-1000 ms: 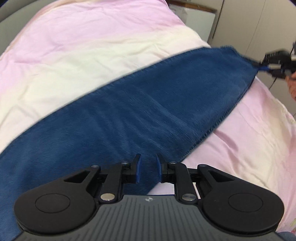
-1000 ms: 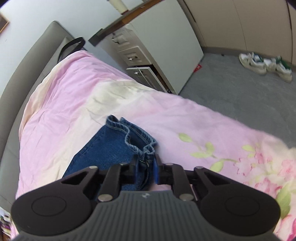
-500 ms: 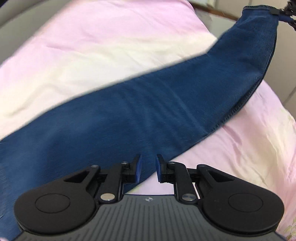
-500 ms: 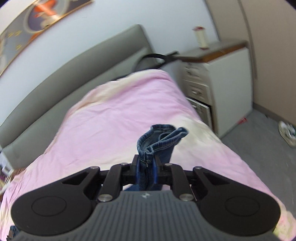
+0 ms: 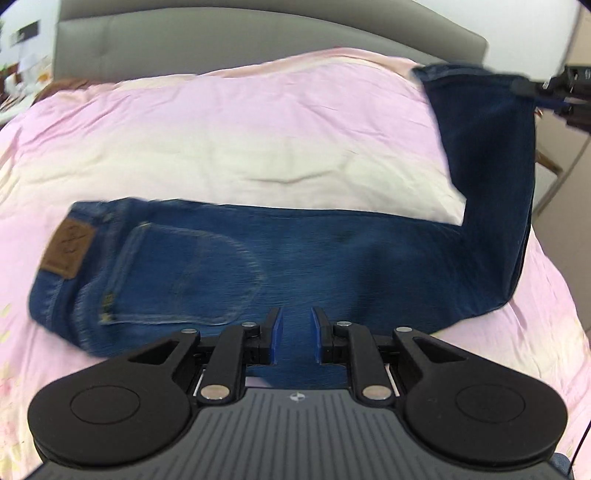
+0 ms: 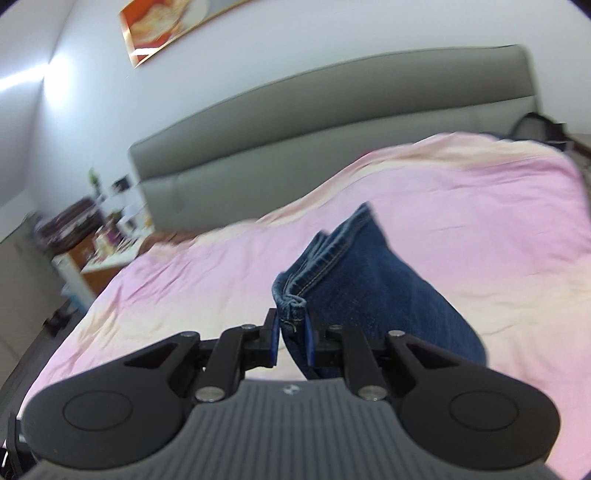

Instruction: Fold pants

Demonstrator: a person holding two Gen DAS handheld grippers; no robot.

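Observation:
Blue jeans [image 5: 317, 254] lie across the pink bed cover, waistband with a brown leather patch [image 5: 66, 247] at the left, back pocket up. The leg end is lifted high at the right, held by my right gripper [image 5: 554, 94]. In the right wrist view my right gripper [image 6: 291, 334] is shut on the jeans' hem [image 6: 325, 258], which hangs in the air above the bed. My left gripper [image 5: 295, 332] sits over the near edge of the jeans around the thigh; its jaws stand a little apart with denim between them.
The pink and cream bed cover [image 5: 258, 125] spans the bed, with a grey headboard [image 6: 332, 122] behind. A cluttered bedside table [image 6: 107, 254] stands at the left. A picture [image 6: 162, 26] hangs on the wall.
My right gripper has lifted the leg end up and swung it over towards the headboard side. The left view has turned, and the waistband and pocket have come into sight.

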